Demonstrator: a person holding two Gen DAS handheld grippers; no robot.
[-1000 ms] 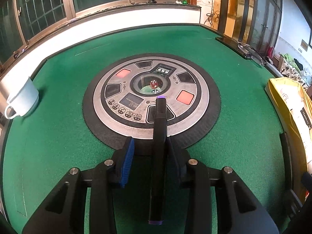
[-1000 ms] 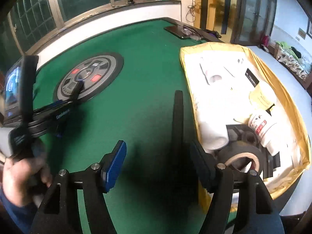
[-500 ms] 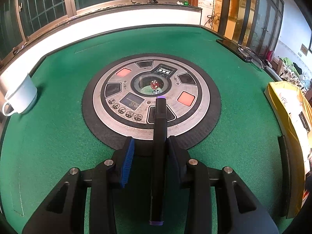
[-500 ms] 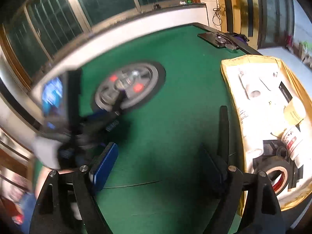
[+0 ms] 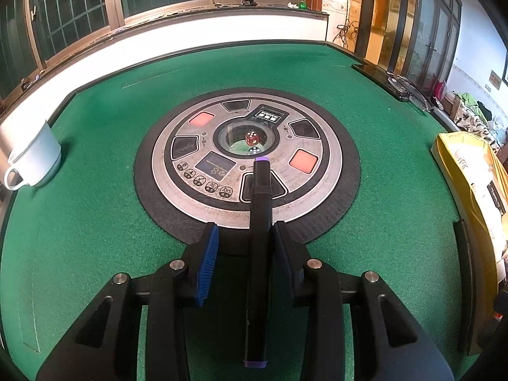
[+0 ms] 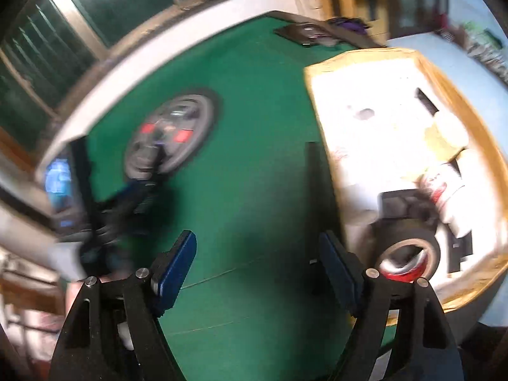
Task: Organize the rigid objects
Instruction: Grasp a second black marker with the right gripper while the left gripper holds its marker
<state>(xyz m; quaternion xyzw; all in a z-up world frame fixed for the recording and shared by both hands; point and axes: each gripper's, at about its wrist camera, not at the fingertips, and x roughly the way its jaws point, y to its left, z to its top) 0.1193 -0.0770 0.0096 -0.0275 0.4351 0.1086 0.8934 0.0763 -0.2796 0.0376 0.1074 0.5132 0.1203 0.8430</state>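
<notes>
A black marker with purple ends (image 5: 259, 231) lies lengthwise between the fingers of my left gripper (image 5: 244, 241), resting against the right finger; a gap shows between it and the blue-padded left finger (image 5: 208, 260). The gripper hovers over the green felt table (image 5: 95, 209), just short of the round control disc (image 5: 247, 158). My right gripper (image 6: 258, 265) is open and empty over the felt, left of a yellow tray (image 6: 460, 104) holding a tape roll (image 6: 409, 254) and white items. The right wrist view is blurred.
A white cup (image 5: 33, 158) lies on its side at the table's left edge. The yellow tray also shows at the right edge (image 5: 470, 171). A thin black strip (image 6: 312, 171) stands beside the tray. A phone and glasses (image 5: 397, 85) lie at the far right.
The left gripper has crept slightly forward with the marker. The right gripper has opened wider and swung, with a black strip no longer against its right finger; its view is motion-blurred.
</notes>
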